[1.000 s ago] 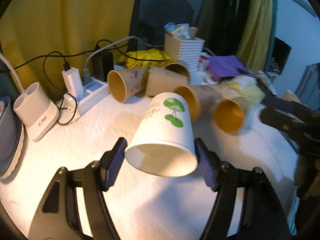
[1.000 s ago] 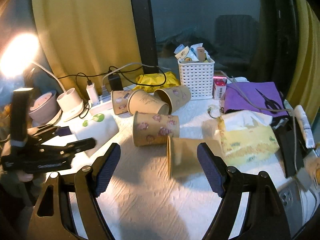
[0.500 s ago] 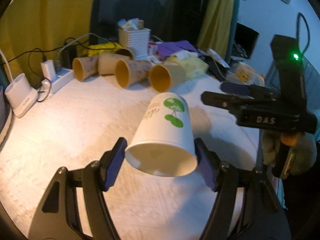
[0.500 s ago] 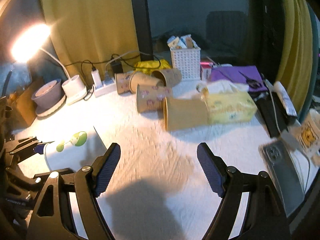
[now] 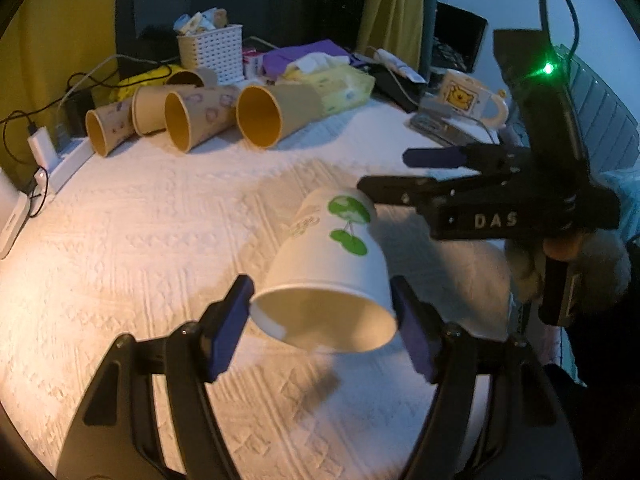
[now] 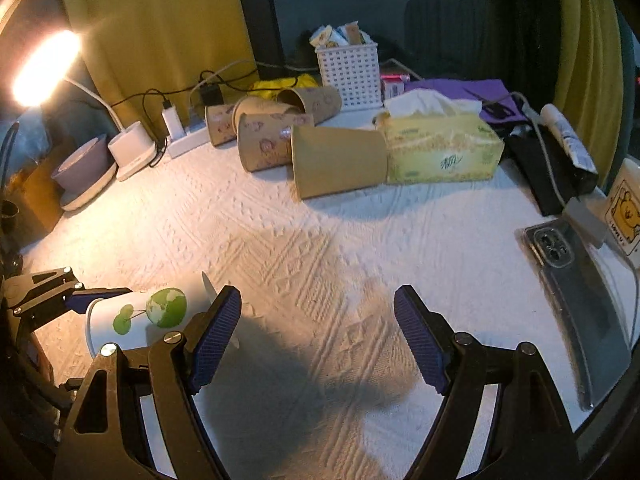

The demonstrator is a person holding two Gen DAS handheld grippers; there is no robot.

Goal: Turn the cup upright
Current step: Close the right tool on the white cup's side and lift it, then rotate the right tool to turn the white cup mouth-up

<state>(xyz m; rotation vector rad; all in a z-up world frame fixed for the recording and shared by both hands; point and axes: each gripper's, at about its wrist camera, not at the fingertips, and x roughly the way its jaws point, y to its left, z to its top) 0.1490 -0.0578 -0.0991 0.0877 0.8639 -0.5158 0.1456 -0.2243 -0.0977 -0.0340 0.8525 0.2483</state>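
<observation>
My left gripper (image 5: 322,322) is shut on a white paper cup with green cherries (image 5: 332,264), gripping it at the rim. The cup is tilted, its open mouth toward the camera and its base pointing away over the white cloth (image 5: 160,248). My right gripper (image 6: 318,334) is open and empty. In the left wrist view the right gripper (image 5: 386,174) reaches in from the right, its lower finger next to the cup's base. In the right wrist view the cup (image 6: 140,322) sits at the lower left beside my left finger.
Several brown paper cups (image 5: 260,118) lie on their sides at the back, next to a yellow tissue box (image 6: 440,148), a white basket (image 6: 350,74) and a power strip (image 5: 60,160). A phone (image 6: 568,284) and a bear mug (image 5: 470,96) are at the right edge. A lamp (image 6: 42,68) glows left.
The left gripper has carried the cup back and rightward, away from the brown cups. The right gripper has moved closer, its finger now beside the cup's base.
</observation>
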